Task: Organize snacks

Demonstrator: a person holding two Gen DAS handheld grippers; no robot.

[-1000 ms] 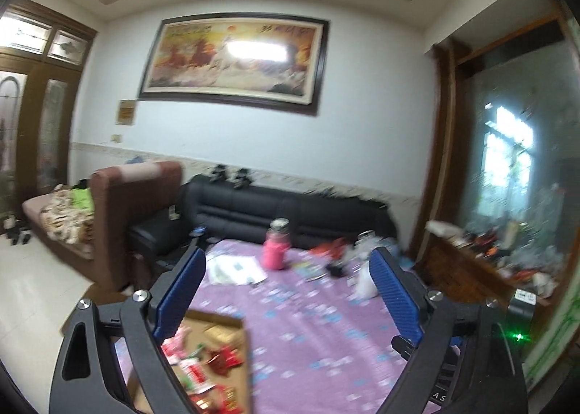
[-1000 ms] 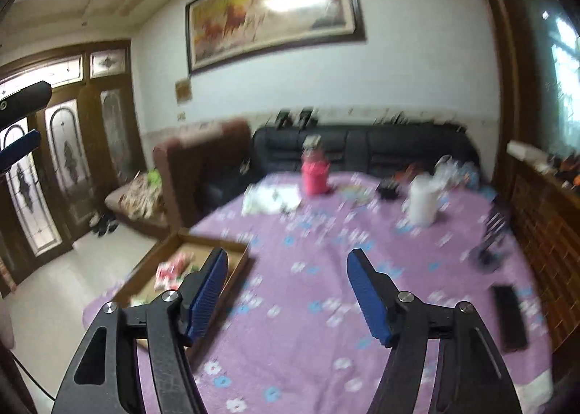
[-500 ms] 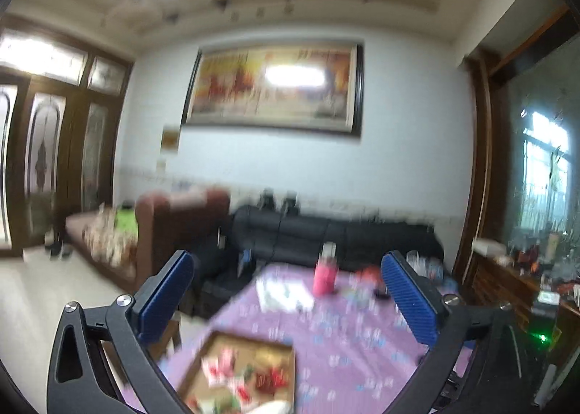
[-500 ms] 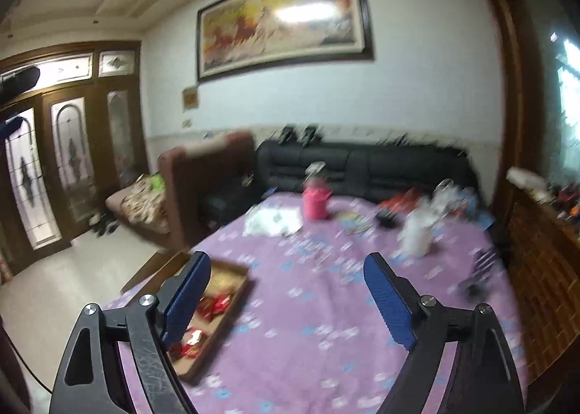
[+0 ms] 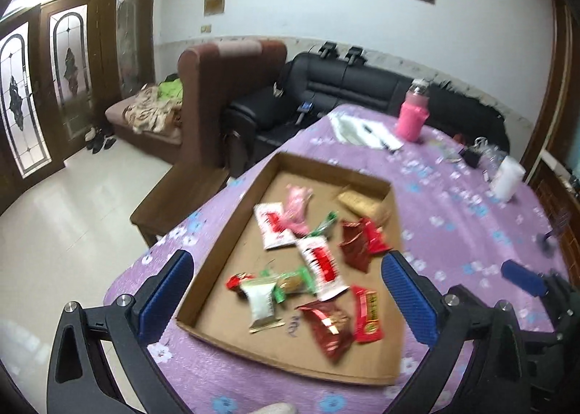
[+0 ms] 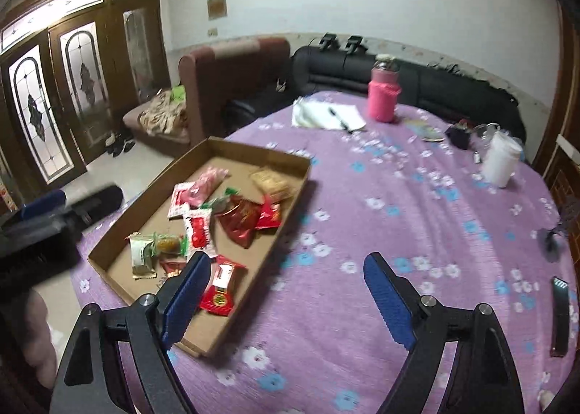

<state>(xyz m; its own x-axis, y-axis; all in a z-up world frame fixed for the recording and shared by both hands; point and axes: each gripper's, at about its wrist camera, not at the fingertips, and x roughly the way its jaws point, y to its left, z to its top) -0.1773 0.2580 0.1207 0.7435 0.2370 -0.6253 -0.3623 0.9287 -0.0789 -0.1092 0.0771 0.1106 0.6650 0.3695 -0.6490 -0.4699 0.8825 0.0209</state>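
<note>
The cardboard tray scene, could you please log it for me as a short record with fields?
surface: table with purple floral cloth
container: cardboard tray, open top
contents: wrapped snacks, loosely scattered
left gripper: open, above tray, empty
right gripper: open, beside tray, empty
other items: pink bottle, white cup

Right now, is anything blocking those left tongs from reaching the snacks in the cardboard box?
Nothing visible does. The left tongs hang open above the cardboard tray, which has no lid, and the snack packets lie loose and uncovered inside it.
</note>
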